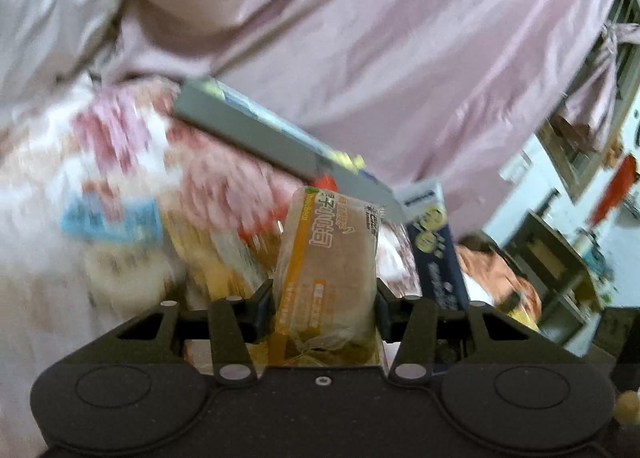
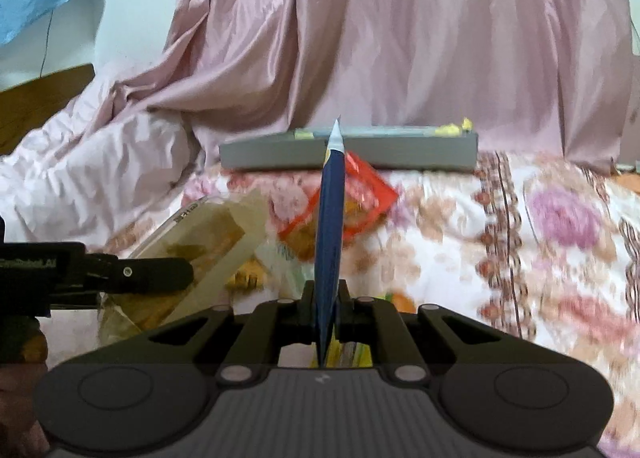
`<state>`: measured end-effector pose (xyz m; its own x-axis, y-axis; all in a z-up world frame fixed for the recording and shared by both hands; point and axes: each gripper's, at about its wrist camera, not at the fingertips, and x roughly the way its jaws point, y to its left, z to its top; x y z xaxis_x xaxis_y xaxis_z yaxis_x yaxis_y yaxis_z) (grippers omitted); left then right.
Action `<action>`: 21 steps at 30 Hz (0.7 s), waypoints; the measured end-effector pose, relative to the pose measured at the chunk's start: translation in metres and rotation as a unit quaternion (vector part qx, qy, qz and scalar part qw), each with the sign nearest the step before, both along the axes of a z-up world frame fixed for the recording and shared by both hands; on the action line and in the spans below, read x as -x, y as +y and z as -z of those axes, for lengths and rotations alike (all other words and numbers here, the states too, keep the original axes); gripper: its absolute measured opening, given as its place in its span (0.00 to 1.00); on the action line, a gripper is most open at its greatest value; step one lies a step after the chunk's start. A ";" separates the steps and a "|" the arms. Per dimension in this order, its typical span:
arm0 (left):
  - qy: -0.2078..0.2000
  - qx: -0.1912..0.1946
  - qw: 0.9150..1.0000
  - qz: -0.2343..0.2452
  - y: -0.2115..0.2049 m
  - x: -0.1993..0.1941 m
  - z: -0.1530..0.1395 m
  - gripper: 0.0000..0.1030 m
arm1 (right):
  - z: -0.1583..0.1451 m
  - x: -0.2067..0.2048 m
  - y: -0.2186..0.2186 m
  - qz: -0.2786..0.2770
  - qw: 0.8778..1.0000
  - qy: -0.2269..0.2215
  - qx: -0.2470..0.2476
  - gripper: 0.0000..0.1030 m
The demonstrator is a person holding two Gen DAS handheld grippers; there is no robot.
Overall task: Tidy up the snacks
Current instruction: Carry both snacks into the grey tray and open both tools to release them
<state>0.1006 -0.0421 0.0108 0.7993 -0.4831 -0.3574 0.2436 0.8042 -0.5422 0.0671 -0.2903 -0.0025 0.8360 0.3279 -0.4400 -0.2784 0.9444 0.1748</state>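
Far left of the right wrist view, the left gripper (image 2: 160, 273) pokes in from the side, over a clear-wrapped bread pack (image 2: 208, 242) on the floral bedspread (image 2: 560, 242). Its own cam shows it better: left gripper (image 1: 324, 308) clamped on a bread pack (image 1: 326, 266) w/ orange trim, held upright, jaws pressing both sides.

Mid-frame, the right gripper (image 2: 326, 308) is pinched narrow on a flat navy packet (image 2: 330, 226), seen edge-on, standing straight up between the jaws. Just behind it lies a red-orange snack pouch (image 2: 352, 198), loose on the bedspread.

Further back sits a grey tray (image 2: 400, 154), w/ only some yellow bits peeking over its rim (contents otherwise hidden from this angle).

Progress, as I judge it: early-to-mid. Two items are in hand, neither is in the tray yet, and at least the pouch plus other wrappers near the grippers remain unsorted. Right of the tray, just bedspread and pink curtain (image 2: 440, 38).
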 end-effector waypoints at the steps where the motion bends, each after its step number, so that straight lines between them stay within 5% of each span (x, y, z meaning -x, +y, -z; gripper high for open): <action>1: -0.005 -0.004 1.000 -0.009 0.001 -0.008 -0.006 0.49 | -0.005 -0.006 -0.001 -0.002 1.000 -0.003 -0.002 0.09; 12: -0.060 -0.029 0.995 -0.078 0.010 -0.116 -0.068 0.49 | -0.055 -0.098 0.001 -0.014 0.999 -0.027 0.009 0.09; 21: -0.054 -0.042 0.992 -0.104 0.005 -0.207 -0.069 0.49 | -0.068 -0.185 -0.007 0.023 0.998 -0.053 0.011 0.09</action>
<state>0.3081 -0.0374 0.0794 0.9144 -0.2755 -0.2965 0.1203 0.8845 -0.4509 0.2522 -0.2977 0.0651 0.8924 0.2790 -0.3547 -0.2504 0.9600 0.1252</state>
